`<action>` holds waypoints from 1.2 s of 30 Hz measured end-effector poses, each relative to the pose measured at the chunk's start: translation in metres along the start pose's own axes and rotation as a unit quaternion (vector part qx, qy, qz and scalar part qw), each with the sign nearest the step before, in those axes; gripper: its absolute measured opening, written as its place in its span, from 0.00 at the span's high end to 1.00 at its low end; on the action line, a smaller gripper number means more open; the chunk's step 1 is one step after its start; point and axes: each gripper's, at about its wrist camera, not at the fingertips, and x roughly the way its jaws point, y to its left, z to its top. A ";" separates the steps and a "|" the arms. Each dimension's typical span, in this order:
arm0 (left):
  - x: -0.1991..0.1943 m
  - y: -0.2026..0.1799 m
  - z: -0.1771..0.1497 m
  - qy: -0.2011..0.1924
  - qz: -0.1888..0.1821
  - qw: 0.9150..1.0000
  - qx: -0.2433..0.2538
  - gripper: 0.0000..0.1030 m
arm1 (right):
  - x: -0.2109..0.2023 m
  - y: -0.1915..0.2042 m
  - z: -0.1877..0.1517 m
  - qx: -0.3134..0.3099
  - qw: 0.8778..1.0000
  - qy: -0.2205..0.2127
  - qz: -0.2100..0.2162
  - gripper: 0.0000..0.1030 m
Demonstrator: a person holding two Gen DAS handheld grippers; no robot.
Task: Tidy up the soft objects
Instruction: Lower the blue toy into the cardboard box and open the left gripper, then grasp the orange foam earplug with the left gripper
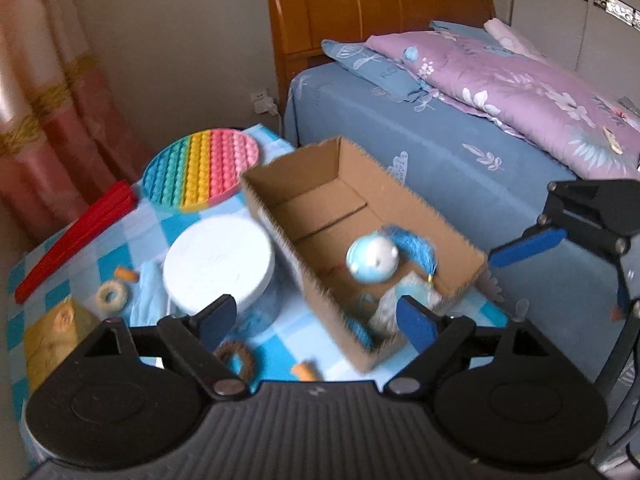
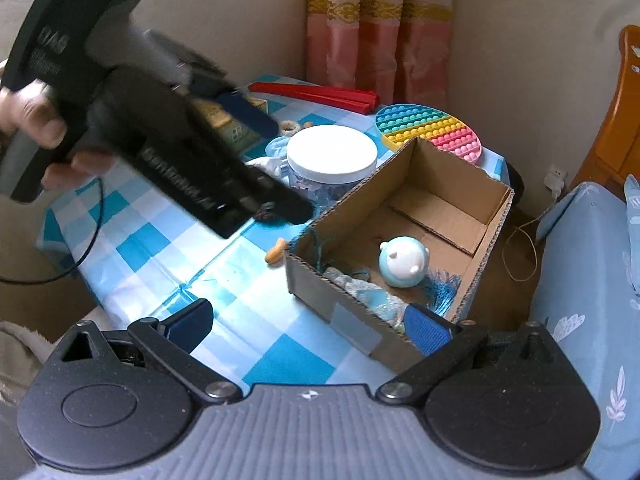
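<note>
Left tool [image 1: 316, 322] is hovering over the near end of the worktop [image 1: 276, 332], jaws spread wide and holding nothing. Right tool [image 2: 310, 326] is likewise spread and empty, hanging at the near corner of the cardboard box [image 2: 332, 276].

The box is lying ahead and to the right of the left tool, its long axis running away from the tool toward the bed [image 1: 440, 152]. Inside it already: a round blue-and-white plush [image 1: 372, 258], a blue tassel [image 1: 418, 248] and some pale crumpled stuff at the near end (too blurred to name).

Soft things waiting on the cloth are sitting close to the left tool: a brown ring [image 1: 236, 358] just ahead of its left finger, an orange foam piece [image 1: 304, 371] between the fingers and near the box wall, a cream ring [image 1: 112, 297] and a second orange piece [image 1: 126, 274] farther out to the left. The left tool appears the nearer one for all of these; the right tool is standing across the box from them.

In the way: the white-lidded jar [image 1: 219, 264] is standing directly ahead of the left finger, touching or nearly touching a light-blue cloth [image 1: 148, 296]. The rainbow bubble mat [image 1: 202, 168] and the red folded fan [image 1: 76, 240] are lying well beyond.

Likely next pick is the brown ring or the near orange piece; each is a short reach, then a carry rightward over the box wall.
</note>
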 end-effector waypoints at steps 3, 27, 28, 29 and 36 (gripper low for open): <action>-0.003 0.005 -0.015 0.004 0.003 1.000 -0.008 0.15 | 0.000 0.010 -0.002 0.005 1.000 -0.006 -0.007 0.00; 0.056 0.003 -0.052 0.057 -0.040 0.994 0.087 0.33 | 0.045 0.041 -0.034 0.027 0.999 0.037 -0.001 0.00; 0.060 0.001 -0.052 0.062 -0.040 0.992 0.100 0.40 | 0.047 0.041 -0.035 0.026 0.999 0.039 0.000 0.00; 0.063 0.000 -0.052 0.065 -0.041 0.991 0.109 0.41 | 0.048 0.040 -0.036 0.026 0.999 0.040 0.003 0.00; 0.072 0.001 -0.047 0.064 -0.061 0.986 0.139 0.41 | 0.056 0.037 -0.035 0.033 0.998 0.042 0.016 0.00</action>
